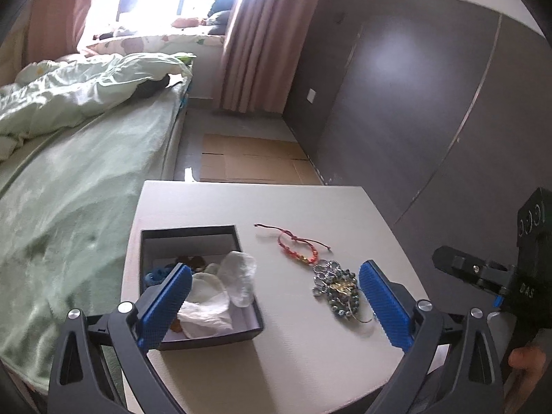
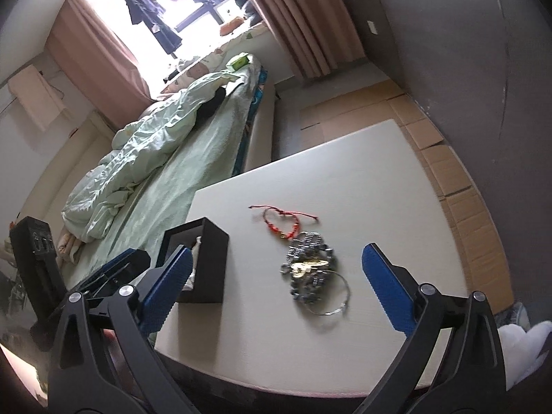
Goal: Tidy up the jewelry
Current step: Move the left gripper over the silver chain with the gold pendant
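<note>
Fingers [image 1: 386, 305]: both grippers spread wide, empty; left gripper [image 1: 276, 303], right gripper [image 2: 276, 289]. Bracelet [image 1: 298, 250], red cord, light, limp; on table [image 1: 310, 345] beside box [image 1: 151, 238]; pinch at beads. Beaded heap [image 1: 336, 291]: heavier, tangle-prone, probably slippery.

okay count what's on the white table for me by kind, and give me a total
Black open-top box with white pouches and bits inside: 1
Red braided cord bracelet: 1
Silver bead jewellery heap with a gold piece: 1
Thin silver wire bangle: 1
Total: 4, all on the white table
</note>
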Motion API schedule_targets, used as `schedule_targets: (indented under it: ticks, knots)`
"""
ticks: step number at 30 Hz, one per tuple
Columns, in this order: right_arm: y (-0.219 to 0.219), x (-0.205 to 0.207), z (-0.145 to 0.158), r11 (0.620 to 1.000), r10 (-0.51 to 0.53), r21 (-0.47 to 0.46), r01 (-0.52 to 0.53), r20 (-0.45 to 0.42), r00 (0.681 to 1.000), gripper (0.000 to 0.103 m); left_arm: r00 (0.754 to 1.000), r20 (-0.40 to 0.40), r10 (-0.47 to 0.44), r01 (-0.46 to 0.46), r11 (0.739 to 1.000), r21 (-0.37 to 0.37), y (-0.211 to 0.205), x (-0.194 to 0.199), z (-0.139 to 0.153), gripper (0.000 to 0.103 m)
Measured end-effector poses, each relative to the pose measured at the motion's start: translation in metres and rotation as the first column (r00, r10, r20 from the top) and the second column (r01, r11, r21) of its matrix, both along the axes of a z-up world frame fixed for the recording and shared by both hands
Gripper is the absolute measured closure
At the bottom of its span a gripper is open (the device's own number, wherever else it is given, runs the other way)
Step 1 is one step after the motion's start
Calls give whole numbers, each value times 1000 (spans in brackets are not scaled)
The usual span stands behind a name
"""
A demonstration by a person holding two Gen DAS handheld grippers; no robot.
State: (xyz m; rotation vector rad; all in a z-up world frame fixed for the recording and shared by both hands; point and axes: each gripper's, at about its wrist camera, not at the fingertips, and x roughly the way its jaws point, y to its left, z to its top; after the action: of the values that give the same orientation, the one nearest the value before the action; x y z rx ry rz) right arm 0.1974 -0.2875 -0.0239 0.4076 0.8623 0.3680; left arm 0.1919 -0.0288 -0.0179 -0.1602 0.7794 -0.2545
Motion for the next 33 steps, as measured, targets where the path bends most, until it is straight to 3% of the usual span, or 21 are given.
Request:
schedule_targets:
  ticks: [6, 13, 22, 27, 33]
  knots:
    - [-21, 6, -11, 999, -46, 11, 46, -53, 998, 5, 996, -48, -70, 70, 998, 5, -31, 11, -2, 17]
    - [-35, 12, -27, 997, -67, 30, 72, -132, 989, 6, 984, -142, -105, 107, 994, 7, -58, 32, -21, 41]
    - [-32, 17, -40, 1000, -30, -13, 28, -174, 984, 39, 959, -247, -143, 141, 990, -27, -78, 52, -54, 63]
    - [-40, 19, -45, 999, -53, -2, 53, -195, 979, 40, 939, -304, -158, 148, 987, -54, -87, 64, -72, 70]
    - [-47, 24, -54, 997, -67, 19, 73, -224, 972, 44, 916, -360, -176, 153, 984, -92, -98, 74, -92, 70]
